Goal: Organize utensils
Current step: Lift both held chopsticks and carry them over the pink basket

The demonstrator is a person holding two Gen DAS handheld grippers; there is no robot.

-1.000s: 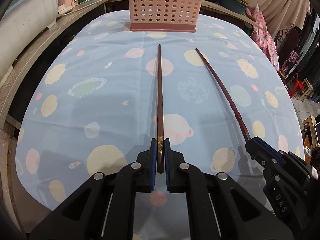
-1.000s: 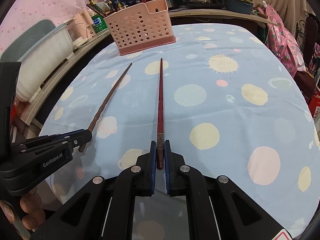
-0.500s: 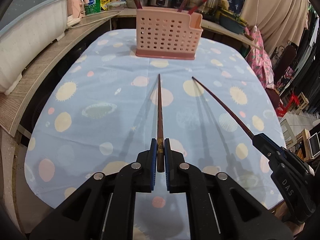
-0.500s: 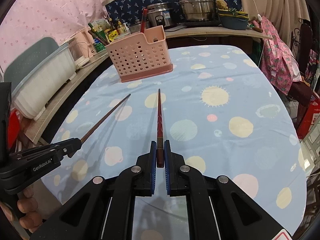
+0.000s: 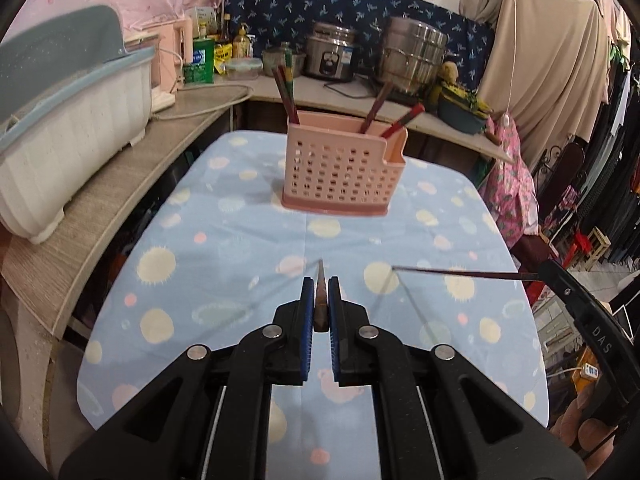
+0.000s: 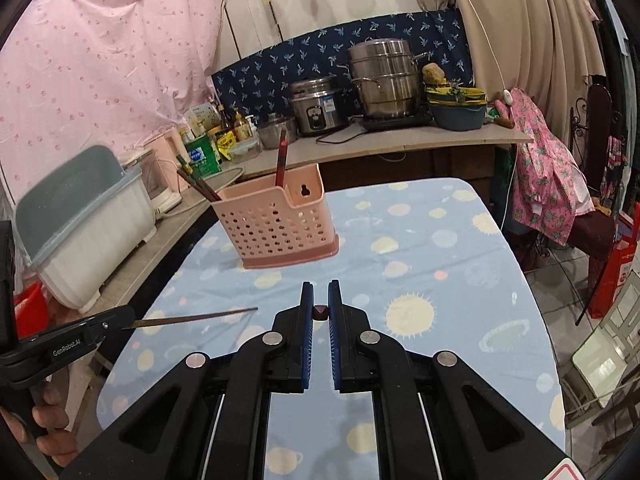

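A lived-in home kitchen. A counter [image 6: 400, 142] along the wall carries a rice cooker [image 6: 316, 106], a stacked steel steamer [image 6: 382, 78], bottles and jars [image 6: 216, 128]. A dish rack [image 5: 68, 120] sits on a side ledge. The table [image 6: 440, 264] wears a planet-print cloth, and patterned fabric [image 6: 100, 64] hangs over the walls.

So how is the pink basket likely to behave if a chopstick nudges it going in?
The basket looks like thin perforated plastic, so probably light and apt to slide on the cloth. It stands tall on a narrow base with chopsticks leaning out the top, so a high push might tip it. The wider foot rim should help somewhat.
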